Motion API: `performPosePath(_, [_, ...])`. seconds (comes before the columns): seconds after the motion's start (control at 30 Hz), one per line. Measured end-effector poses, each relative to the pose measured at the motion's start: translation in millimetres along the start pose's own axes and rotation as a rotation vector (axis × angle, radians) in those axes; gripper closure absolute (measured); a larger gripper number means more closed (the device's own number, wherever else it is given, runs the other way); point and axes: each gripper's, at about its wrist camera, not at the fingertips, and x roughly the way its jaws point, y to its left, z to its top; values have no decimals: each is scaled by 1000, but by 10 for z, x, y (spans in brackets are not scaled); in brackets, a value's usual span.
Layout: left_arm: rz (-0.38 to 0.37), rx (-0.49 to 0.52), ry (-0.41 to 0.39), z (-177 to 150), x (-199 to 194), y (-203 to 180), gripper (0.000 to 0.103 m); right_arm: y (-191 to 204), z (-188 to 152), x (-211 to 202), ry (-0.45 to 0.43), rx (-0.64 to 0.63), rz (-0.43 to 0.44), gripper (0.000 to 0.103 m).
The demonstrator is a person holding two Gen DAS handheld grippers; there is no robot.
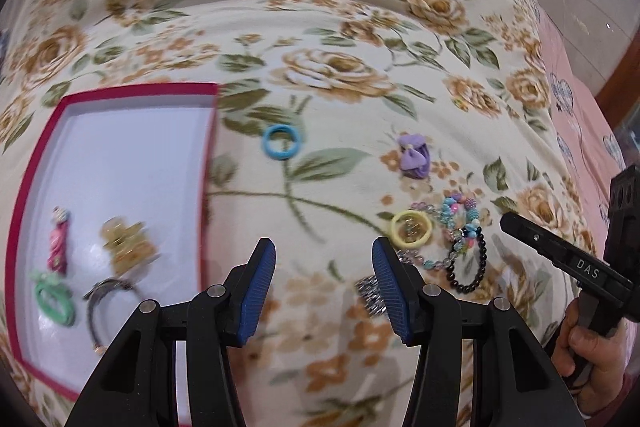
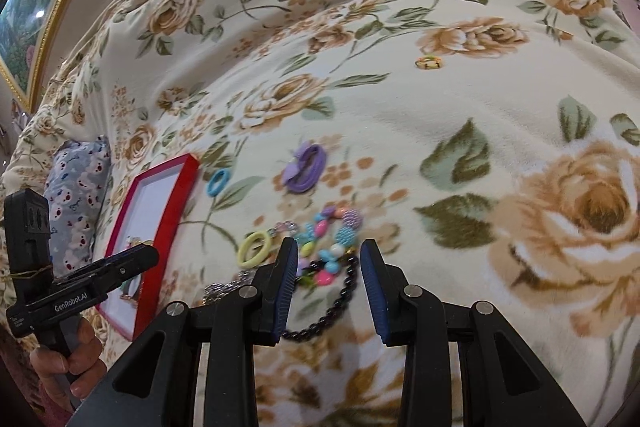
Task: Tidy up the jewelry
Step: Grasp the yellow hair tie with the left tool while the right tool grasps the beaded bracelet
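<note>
A red box (image 1: 120, 91) with a white floor lies at the left on the flowered blanket. It holds a pink clip (image 1: 59, 245), a gold piece (image 1: 126, 247), a green hair tie (image 1: 54, 297) and a dark hair band (image 1: 108, 297). My left gripper (image 1: 324, 251) hangs open over bare blanket just right of the box. My right gripper (image 2: 329, 251) is open above a pile of colourful bead bracelets (image 2: 332, 227) and a black bead bracelet (image 2: 344, 299), its pads apart from them. A yellow ring (image 2: 255, 247), a blue ring (image 2: 219, 182) and a purple bow hair tie (image 2: 306, 167) lie loose nearby.
A small yellow-green ring (image 2: 429, 62) lies alone farther up the blanket. A silver piece (image 1: 370, 293) sits by my left gripper's right finger. A blue patterned pillow (image 2: 80, 179) lies beyond the box. A pink sheet (image 1: 576, 115) borders the blanket's right edge.
</note>
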Motion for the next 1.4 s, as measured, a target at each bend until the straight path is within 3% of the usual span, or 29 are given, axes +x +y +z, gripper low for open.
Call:
performPosePath(0.4, [-18,84,73,203,691,-342,55,-74,87,258,52,-15,-35,70])
performPosePath(0.53, [-29,102,106,220,906,-409,62,-99,110,329,65,-16,-41,72])
performPosePath(0.67, [-30,129,117,223,1014,-471,69,-96,101,404,80,-25,-42,81])
performPosePath(0.8, [-21,164,113,212,1074,-539,88,-80,101,432,80,-29,-38,88])
performPosePath(0.9, [-30,188,112,189,1072,-578,100,-50,100,422,75,-44,-45,90])
performPosePath(1.1, [-40,181,92,146,960,-529,101,1,108,316,44,-45,-29,91])
performPosePath(1.4, [-47,110,18,119,471,-266,101,218,198,38,-34,-68,12,91])
